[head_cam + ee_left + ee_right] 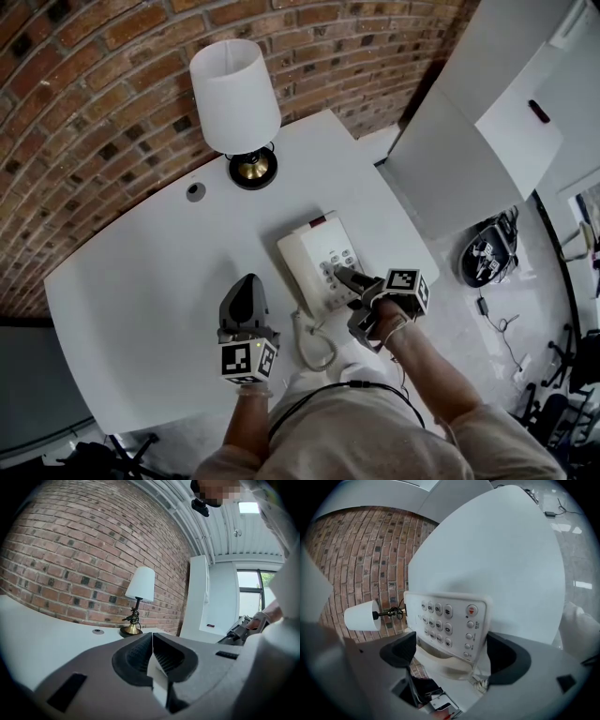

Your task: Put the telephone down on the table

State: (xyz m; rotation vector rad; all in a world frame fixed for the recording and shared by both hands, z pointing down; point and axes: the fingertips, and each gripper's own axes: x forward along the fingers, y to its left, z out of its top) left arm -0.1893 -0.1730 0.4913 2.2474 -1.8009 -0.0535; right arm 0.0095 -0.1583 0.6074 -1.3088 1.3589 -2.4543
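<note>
The white telephone sits in the middle of the white table. Its keypad faces up, and its coiled cord trails toward the near edge. My right gripper is at the phone's near right corner. In the right gripper view the telephone fills the gap of the right gripper, with both wide-set jaws against its sides. My left gripper rests left of the phone, apart from it. The left gripper has its jaws together and holds nothing.
A lamp with a white shade and brass base stands at the back of the table by the brick wall. A small round grommet lies left of it. White panels stand to the right, above a bag and cables on the floor.
</note>
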